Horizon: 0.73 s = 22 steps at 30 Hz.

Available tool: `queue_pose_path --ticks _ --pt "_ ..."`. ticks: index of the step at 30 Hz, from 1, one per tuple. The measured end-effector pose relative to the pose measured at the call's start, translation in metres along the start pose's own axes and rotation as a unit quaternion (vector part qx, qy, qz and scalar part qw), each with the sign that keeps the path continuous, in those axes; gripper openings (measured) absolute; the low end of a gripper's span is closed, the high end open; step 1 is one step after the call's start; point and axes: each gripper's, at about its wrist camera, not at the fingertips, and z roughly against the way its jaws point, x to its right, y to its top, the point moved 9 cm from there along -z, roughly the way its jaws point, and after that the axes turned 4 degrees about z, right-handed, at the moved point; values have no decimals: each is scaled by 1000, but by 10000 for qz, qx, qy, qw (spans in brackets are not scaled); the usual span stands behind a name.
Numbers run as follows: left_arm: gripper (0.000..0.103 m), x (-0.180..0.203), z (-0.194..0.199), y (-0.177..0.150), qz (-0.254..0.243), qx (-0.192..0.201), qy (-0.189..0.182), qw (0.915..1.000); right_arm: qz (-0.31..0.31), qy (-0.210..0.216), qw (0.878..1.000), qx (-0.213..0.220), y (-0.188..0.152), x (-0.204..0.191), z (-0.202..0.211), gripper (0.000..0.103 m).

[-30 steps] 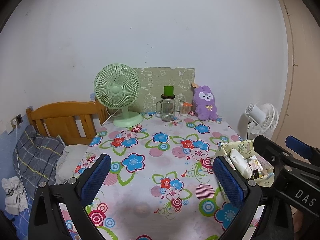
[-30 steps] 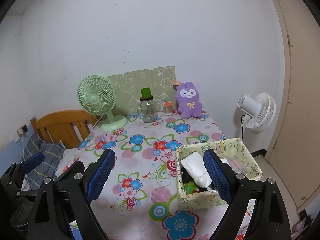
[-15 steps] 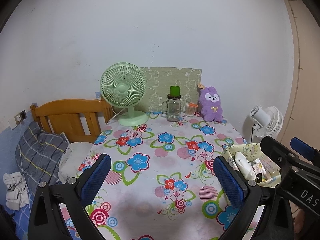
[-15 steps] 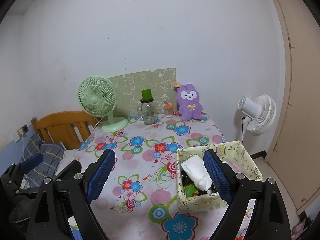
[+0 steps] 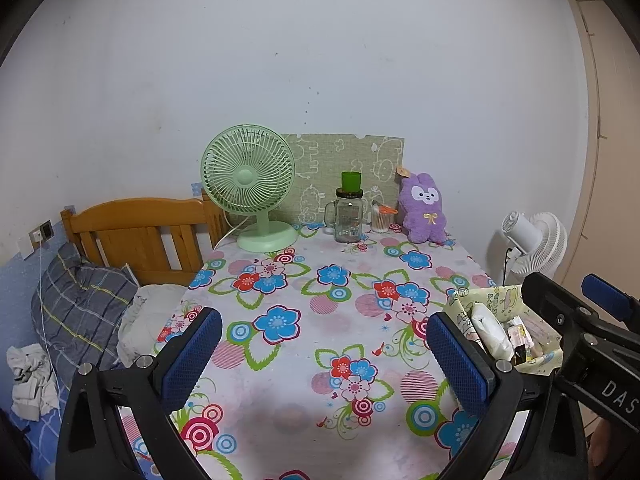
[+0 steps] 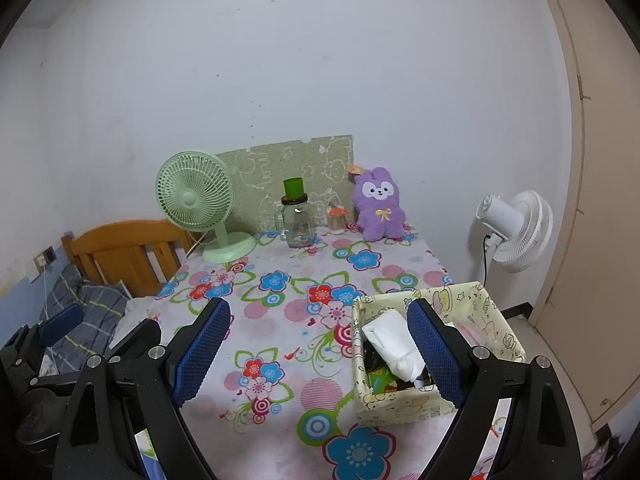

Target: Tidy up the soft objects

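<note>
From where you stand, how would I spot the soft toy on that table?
Look to the far edge of the flowered table, where it meets the white wall. Right of the green desk fan and the glass jar sits the purple plush bunny, upright. It is the only furry, purple thing there, with a white face and yellow bow.

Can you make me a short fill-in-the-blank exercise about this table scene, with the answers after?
1. The plush bunny at the back of the table is ____ in colour.
2. The cup standing on top of the jar is ____.
3. Both the left gripper and the right gripper have their jaws ____.
4. The white pack lies inside the patterned ____.

Answers: purple; green; open; box
</note>
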Motion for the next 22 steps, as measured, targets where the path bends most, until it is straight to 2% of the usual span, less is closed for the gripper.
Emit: queue_pose_path --ticks 22 --pt "103 3 -5 4 -57 17 -54 10000 -44 -36 9999 153 2 4 0 99"
